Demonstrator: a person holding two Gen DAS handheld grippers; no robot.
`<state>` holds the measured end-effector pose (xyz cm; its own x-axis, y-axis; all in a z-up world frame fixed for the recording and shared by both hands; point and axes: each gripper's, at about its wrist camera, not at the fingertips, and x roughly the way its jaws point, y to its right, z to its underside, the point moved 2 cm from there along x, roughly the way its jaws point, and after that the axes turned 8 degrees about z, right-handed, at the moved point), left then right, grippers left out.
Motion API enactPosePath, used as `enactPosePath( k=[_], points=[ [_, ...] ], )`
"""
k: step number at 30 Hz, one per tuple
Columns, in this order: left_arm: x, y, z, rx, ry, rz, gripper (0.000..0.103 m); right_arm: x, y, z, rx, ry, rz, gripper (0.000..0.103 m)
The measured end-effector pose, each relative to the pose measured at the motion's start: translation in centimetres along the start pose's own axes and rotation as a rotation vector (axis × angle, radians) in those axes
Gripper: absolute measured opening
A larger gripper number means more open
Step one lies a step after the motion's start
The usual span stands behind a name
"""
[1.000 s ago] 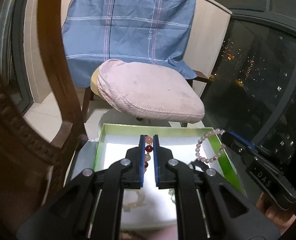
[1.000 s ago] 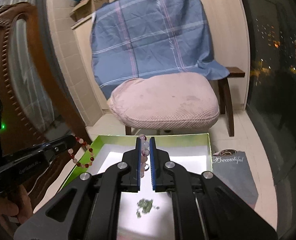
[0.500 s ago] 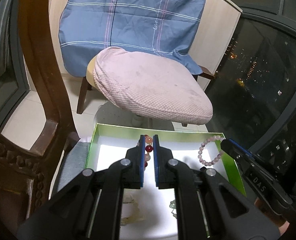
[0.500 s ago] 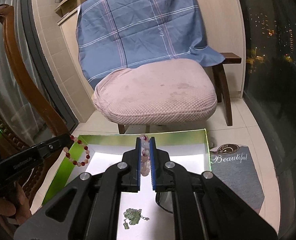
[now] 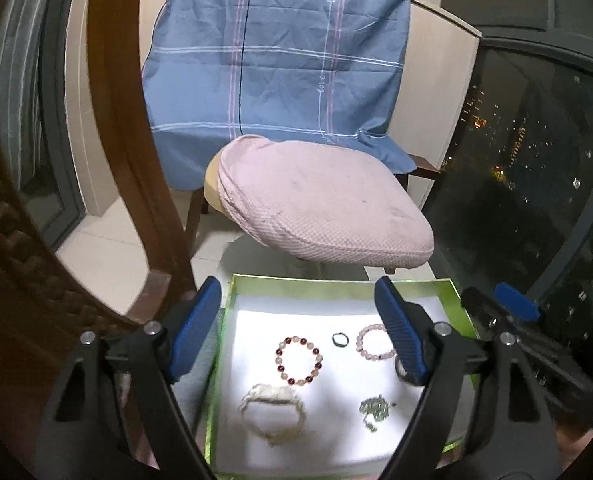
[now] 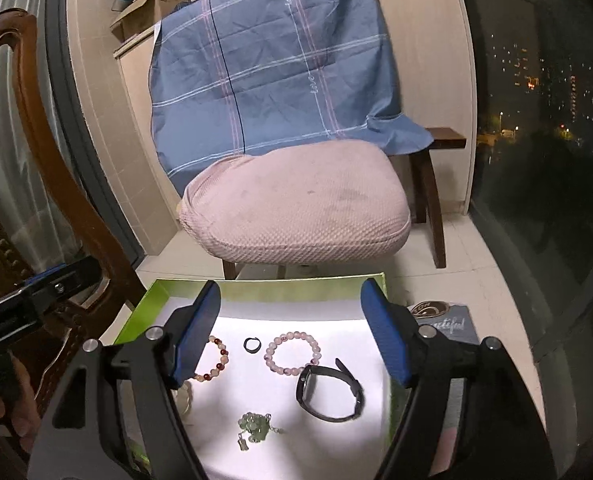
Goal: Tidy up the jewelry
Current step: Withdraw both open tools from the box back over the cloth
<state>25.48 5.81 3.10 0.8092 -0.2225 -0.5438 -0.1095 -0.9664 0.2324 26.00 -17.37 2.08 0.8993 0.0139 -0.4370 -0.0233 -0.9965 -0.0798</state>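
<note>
A green box (image 5: 316,282) with a white lining holds the jewelry. On the lining lie a red-and-pink bead bracelet (image 5: 281,360), a pink bead bracelet (image 5: 360,344), a small dark ring (image 5: 333,339), a cream bracelet (image 5: 272,392) and a green pendant necklace (image 5: 372,406). My left gripper (image 5: 296,300) hangs over the box, its jaws opening wide with nothing between them. The right gripper (image 6: 290,304) is likewise opening and empty above the pink bracelet (image 6: 294,335), the ring (image 6: 245,345), a black watch (image 6: 346,376) and the green necklace (image 6: 252,430). Its left finger partly hides the red-and-pink bracelet (image 6: 223,354).
Behind the box stands a chair with a pink cushion (image 5: 320,200) and a blue plaid cloth (image 6: 276,80) over its back. A carved wooden chair (image 5: 120,140) rises at the left. Dark window glass (image 6: 544,160) lines the right, above a grey mat (image 6: 444,326).
Both grippers have gone from shut to wide open. The red-and-pink bracelet and the pink bracelet left the jaws and now lie on the box lining.
</note>
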Motion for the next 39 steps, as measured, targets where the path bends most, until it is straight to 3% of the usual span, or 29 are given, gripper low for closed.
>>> enactPosePath(
  k=[7,19,24,27,29,32,39],
  points=[
    [-6.0,0.4,1.5,0.035,0.031,0.003,0.078,-4.9,0.0,0.2,-0.038,0.040,-0.002,0.071],
    [-15.3,1.1,8.8,0.056,0.075,0.045,0.078,-16.1,-0.5,5.0,-0.120,0.091,-0.017,0.071],
    [-15.1,1.0,11.6,0.057,-0.002,0.031,0.078,-17.3,-0.6,8.5,-0.120,0.057,-0.050,0.071],
    [-14.8,0.7,12.4,0.055,0.005,0.034,0.078,-15.9,-0.5,10.5,-0.103,0.039,-0.068,0.071],
    [-14.0,0.2,13.4,0.056,0.000,0.031,0.078,-14.7,-1.1,11.1,-0.123,-0.005,-0.064,0.069],
    [-12.3,-0.7,13.8,0.049,-0.045,-0.001,0.074,-14.6,-1.9,11.0,-0.152,0.022,-0.079,0.069],
    [-12.2,-2.4,13.0,-0.012,-0.028,-0.007,0.074,-13.5,-2.8,11.4,-0.168,0.000,-0.110,0.069]
  ],
)
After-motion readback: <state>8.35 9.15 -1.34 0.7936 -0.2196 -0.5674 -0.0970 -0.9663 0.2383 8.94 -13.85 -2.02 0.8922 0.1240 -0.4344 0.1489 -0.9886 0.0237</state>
